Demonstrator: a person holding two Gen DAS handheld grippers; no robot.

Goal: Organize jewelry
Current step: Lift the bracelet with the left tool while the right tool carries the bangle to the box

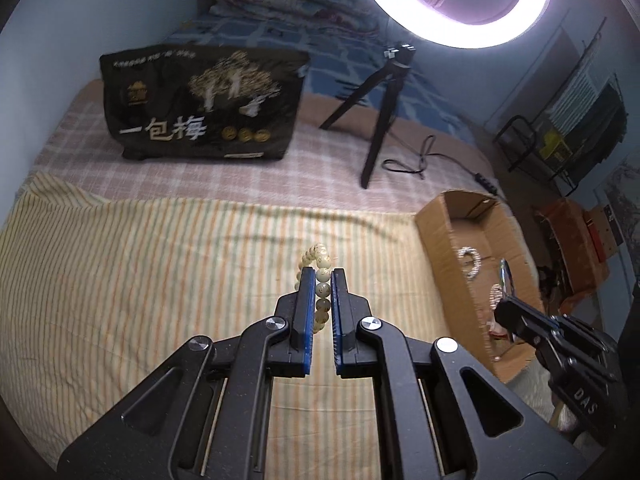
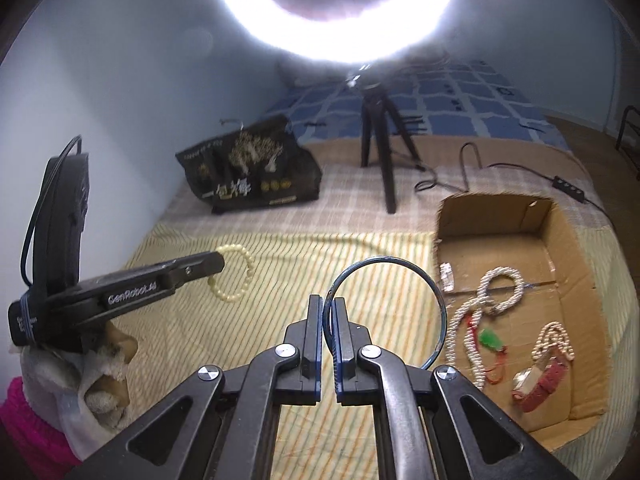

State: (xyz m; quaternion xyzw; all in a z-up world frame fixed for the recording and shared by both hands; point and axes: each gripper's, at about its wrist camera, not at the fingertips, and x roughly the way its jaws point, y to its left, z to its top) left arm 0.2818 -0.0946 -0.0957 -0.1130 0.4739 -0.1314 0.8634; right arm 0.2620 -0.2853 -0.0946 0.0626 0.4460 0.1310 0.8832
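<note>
Left wrist view: the left gripper (image 1: 323, 280) has its fingers clenched on the bead bracelet (image 1: 316, 276), lifted over the striped bed sheet (image 1: 140, 280). Beads look smooth, the string soft; a grip across several beads seems safest.
Right wrist view: the right gripper (image 2: 328, 312) pinches the thin blue bangle (image 2: 436, 296) at its rim, beside the cardboard box (image 2: 560, 216). It looks stiff, light, probably slippery.

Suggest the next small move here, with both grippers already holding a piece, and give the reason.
Probably carry the right gripper a little to its right, over the cardboard box, and release there. Its fingers are closed on the blue bangle, which already overlaps the box's near wall, and other jewelry lies inside. The left gripper, clamped on the bead bracelet, sits farther from the box.
</note>
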